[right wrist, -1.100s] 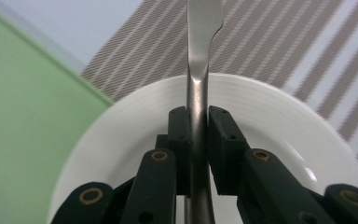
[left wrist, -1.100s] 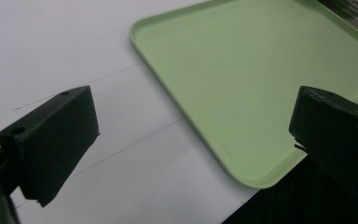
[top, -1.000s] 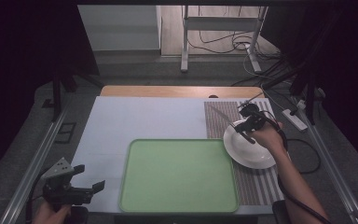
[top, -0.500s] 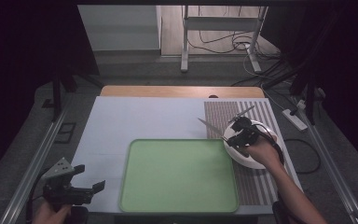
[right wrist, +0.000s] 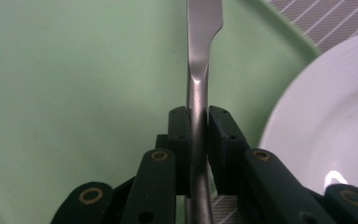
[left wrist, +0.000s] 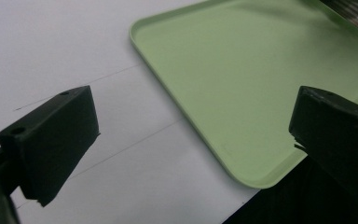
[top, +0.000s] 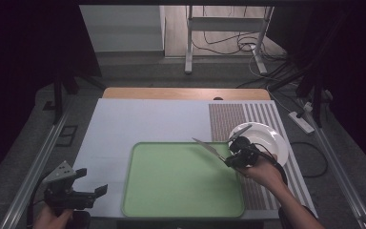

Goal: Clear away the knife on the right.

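Observation:
A metal table knife (top: 208, 147) (right wrist: 204, 28) is clamped in my right gripper (top: 238, 155) (right wrist: 198, 122), which is shut on its handle. The blade points left, raised over the right edge of the green tray (top: 181, 183) (right wrist: 74, 70). Just right of the gripper a white plate (top: 267, 138) (right wrist: 335, 121) sits on a striped mat (top: 233, 119) (right wrist: 331, 18). My left gripper (top: 78, 193) (left wrist: 191, 140) is held at the near left corner of the table. It is open with nothing between its jaws, and the tray's near corner (left wrist: 242, 74) lies ahead of it.
A white sheet (top: 138, 124) covers the table under the tray, with a wooden edge (top: 186, 93) at the far side. Metal rails run along both table sides. Cables and a stand's legs (top: 219, 43) lie on the floor beyond.
My right gripper has carried the knife from above the plate leftward and nearer, to the tray's right edge. The left gripper has stayed put.

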`<state>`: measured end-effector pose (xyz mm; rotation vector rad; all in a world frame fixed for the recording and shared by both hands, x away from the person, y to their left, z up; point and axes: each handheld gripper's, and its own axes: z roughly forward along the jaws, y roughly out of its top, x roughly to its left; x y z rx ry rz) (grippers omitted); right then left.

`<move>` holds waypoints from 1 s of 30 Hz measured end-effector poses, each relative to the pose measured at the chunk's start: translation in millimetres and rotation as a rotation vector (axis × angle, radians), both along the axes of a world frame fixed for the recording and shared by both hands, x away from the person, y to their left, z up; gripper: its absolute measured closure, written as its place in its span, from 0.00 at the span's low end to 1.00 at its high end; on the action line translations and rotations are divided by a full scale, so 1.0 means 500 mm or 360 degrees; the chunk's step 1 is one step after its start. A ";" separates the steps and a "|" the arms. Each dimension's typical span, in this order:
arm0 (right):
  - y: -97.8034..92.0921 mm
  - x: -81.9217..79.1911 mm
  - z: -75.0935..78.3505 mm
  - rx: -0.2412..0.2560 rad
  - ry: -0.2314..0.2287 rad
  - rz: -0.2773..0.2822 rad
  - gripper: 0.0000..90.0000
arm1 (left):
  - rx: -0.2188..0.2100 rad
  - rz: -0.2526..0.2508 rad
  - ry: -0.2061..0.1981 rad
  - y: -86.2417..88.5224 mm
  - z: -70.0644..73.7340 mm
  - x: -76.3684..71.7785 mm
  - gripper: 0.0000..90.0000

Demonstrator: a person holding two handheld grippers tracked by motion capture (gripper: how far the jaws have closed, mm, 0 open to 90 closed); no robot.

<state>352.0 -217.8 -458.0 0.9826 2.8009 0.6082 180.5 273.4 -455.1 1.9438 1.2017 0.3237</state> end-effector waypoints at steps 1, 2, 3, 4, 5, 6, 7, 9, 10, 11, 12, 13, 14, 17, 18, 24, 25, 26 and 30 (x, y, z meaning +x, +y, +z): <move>0.002 -0.006 -0.002 -0.0001 0.0004 0.0005 0.90 | 0.0000 -0.0001 0.0000 0.000 0.000 0.000 0.01; 0.004 -0.013 -0.004 -0.0006 0.0012 0.0007 0.90 | 0.0000 0.0000 -0.0001 0.000 0.000 0.000 0.01; 0.005 -0.018 -0.006 -0.0008 0.0014 0.0014 0.89 | 0.0000 -0.0001 -0.0001 0.000 0.000 0.000 0.01; 0.008 -0.025 -0.008 -0.0008 0.0014 0.0014 0.89 | 0.0001 -0.0002 -0.0002 0.000 0.000 0.000 0.01; 0.010 -0.030 -0.010 -0.0009 0.0017 0.0020 0.89 | 0.0003 -0.0002 -0.0003 -0.001 0.000 0.000 0.01; 0.012 -0.036 -0.012 -0.0012 0.0025 0.0023 0.89 | 0.0004 -0.0003 -0.0003 -0.001 0.000 0.000 0.01; 0.015 -0.042 -0.015 -0.0011 0.0029 0.0027 0.89 | 0.0006 -0.0005 -0.0005 -0.001 0.000 0.000 0.01; 0.019 -0.049 -0.020 -0.0017 0.0042 0.0036 0.89 | 0.0007 -0.0007 -0.0003 -0.001 0.000 0.000 0.01; 0.022 -0.053 -0.025 -0.0030 0.0051 0.0042 0.89 | 0.0008 -0.0007 -0.0003 -0.001 0.000 0.000 0.01; 0.024 -0.054 -0.029 -0.0044 0.0054 0.0054 0.89 | 0.0010 -0.0006 -0.0002 -0.002 0.000 0.000 0.01; 0.028 -0.057 -0.035 -0.0058 0.0065 0.0060 0.89 | 0.0012 -0.0007 -0.0002 -0.002 0.000 0.000 0.02; 0.032 -0.058 -0.040 -0.0072 0.0074 0.0067 0.89 | 0.0013 -0.0007 -0.0002 -0.002 0.000 0.000 0.02; 0.036 -0.059 -0.044 -0.0087 0.0085 0.0074 0.89 | 0.0013 -0.0007 -0.0002 -0.003 0.000 0.001 0.02; 0.047 -0.064 -0.055 -0.0114 0.0108 0.0108 0.89 | 0.0011 -0.0007 0.0001 -0.002 0.000 0.001 0.02; 0.051 -0.067 -0.057 -0.0115 0.0116 0.0113 0.89 | 0.0010 -0.0006 0.0002 -0.002 0.000 0.001 0.02; 0.066 -0.075 -0.076 -0.0098 0.0213 0.0190 0.88 | 0.0015 -0.0008 0.0001 -0.003 0.000 0.001 0.02; 0.069 -0.076 -0.073 -0.0096 0.0201 0.0198 0.88 | 0.0016 -0.0007 0.0003 -0.003 0.000 0.001 0.02; 0.069 -0.075 -0.071 -0.0080 0.0187 0.0192 0.87 | 0.0015 -0.0007 0.0003 -0.003 0.000 0.001 0.02; 0.076 -0.059 -0.056 0.0039 0.0169 0.0178 0.84 | 0.0019 -0.0009 0.0008 -0.004 -0.001 0.003 0.02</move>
